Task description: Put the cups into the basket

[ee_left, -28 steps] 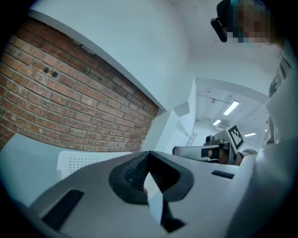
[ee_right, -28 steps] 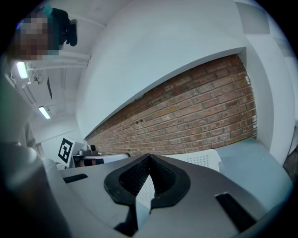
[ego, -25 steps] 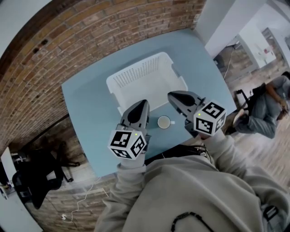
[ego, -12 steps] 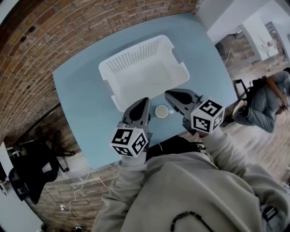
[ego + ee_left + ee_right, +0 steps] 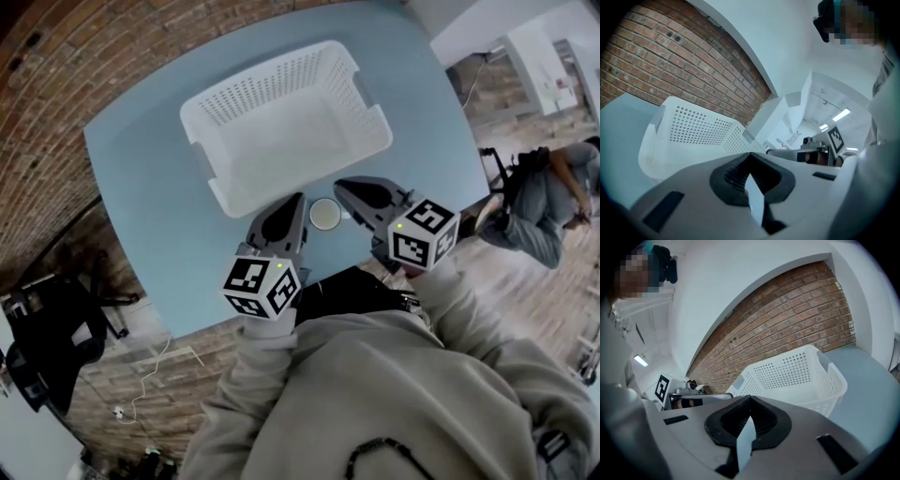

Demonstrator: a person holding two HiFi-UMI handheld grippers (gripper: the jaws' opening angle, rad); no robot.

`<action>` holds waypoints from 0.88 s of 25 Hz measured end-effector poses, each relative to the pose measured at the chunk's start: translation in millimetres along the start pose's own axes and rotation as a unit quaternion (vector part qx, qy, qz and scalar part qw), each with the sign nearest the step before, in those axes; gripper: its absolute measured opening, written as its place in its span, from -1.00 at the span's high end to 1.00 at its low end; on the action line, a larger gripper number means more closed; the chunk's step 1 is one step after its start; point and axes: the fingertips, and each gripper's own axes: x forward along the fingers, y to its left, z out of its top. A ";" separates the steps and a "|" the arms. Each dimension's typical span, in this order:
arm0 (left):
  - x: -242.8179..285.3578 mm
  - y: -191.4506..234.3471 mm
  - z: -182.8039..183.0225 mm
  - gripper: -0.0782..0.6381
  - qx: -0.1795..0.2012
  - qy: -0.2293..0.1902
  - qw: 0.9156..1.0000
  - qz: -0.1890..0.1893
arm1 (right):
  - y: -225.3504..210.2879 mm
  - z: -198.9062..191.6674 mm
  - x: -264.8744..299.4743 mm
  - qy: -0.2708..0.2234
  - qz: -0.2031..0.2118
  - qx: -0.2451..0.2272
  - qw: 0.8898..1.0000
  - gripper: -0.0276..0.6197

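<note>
A white perforated basket (image 5: pixel 281 155) stands empty on the blue table (image 5: pixel 150 216). Just in front of its near wall sits one small white cup (image 5: pixel 325 214), upright, empty as far as I can see. My left gripper (image 5: pixel 292 201) is shut just left of the cup, and my right gripper (image 5: pixel 339 186) is shut just right of it; neither holds anything. The left gripper view looks past its shut tips (image 5: pixel 750 154) to the basket (image 5: pixel 693 136) and the other gripper (image 5: pixel 806 152). The right gripper view shows its shut tips (image 5: pixel 749 398) and the basket (image 5: pixel 797 376). The cup is hidden in both gripper views.
A brick wall (image 5: pixel 56 112) runs behind and to the left of the table. A black chair (image 5: pixel 47 347) stands at the lower left. A seated person (image 5: pixel 553 197) is off the table's right edge. The table's near edge runs just under my grippers.
The head view has shifted, so the table, basket and cup sit higher and further left in the picture. Both grippers stay shut on either side of the cup.
</note>
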 end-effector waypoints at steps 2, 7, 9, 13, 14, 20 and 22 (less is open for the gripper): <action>0.0 3.0 -8.5 0.79 -0.004 0.007 1.000 0.003 | -3.6 -6.2 2.7 0.005 -0.001 0.002 1.000 0.90; 2.7 5.3 -27.3 0.79 -0.023 0.024 0.999 0.000 | -20.1 -25.1 6.0 0.028 -0.015 0.008 0.999 0.89; 5.0 3.4 -31.9 0.79 -0.022 0.028 0.999 -0.002 | -25.8 -34.8 7.2 0.043 -0.019 0.010 0.999 0.89; 2.5 12.3 -43.3 0.79 -0.032 0.037 0.999 0.011 | -30.3 -54.3 12.3 0.073 -0.019 0.013 0.997 0.89; 2.0 14.4 -45.7 0.79 -0.035 0.038 0.999 0.014 | -33.0 -59.7 13.3 0.079 -0.022 0.014 0.996 0.89; 1.1 20.7 -65.2 0.79 -0.043 0.050 0.998 0.025 | -45.5 -95.4 21.2 0.119 -0.031 0.033 0.992 0.65; 1.5 20.5 -71.5 0.79 -0.039 0.057 0.997 0.026 | -50.5 -101.2 23.8 0.122 -0.038 0.040 0.991 0.52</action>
